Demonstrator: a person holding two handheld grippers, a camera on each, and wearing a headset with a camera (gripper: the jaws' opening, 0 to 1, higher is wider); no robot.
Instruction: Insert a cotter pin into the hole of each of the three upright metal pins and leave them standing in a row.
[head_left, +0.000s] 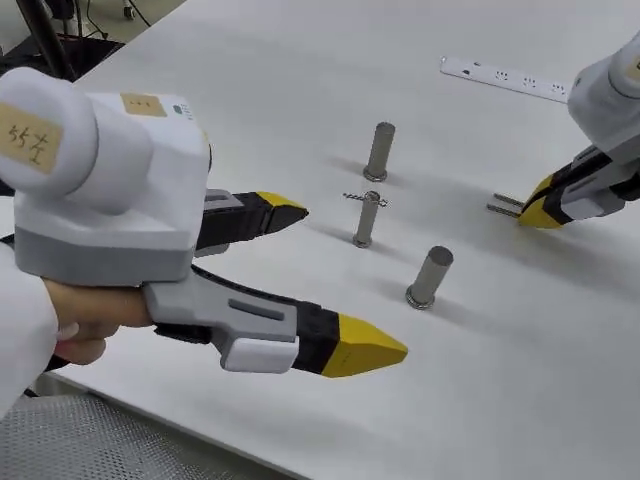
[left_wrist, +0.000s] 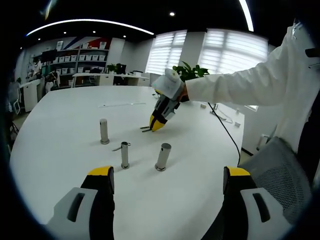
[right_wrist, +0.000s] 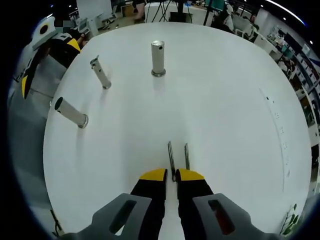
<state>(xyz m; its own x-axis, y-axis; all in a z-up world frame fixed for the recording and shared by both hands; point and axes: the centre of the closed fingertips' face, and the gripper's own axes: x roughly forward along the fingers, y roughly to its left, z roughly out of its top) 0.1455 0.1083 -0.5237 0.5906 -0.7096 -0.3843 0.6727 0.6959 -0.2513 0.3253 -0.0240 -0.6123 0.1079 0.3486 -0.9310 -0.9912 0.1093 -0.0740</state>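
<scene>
Where the table (head_left: 300, 60) lies nearest, left gripper (head_left: 350, 280): jaws wide apart, empty.
Near pin (head_left: 430, 275): upright.
Middle pin (head_left: 367, 225): upright, fitted cotter pin (head_left: 365, 198) through its top.
Right gripper (head_left: 532, 217): tips pinched on held cotter pin (right_wrist: 171, 152); spare cotter pin (right_wrist: 186, 155) just beside.
Far pin (head_left: 380, 148): upright, in line with the others.

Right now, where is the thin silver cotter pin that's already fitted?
In the head view, the thin silver cotter pin sits through the top of the middle upright grey metal pin, between the far metal pin and the near metal pin.
</scene>
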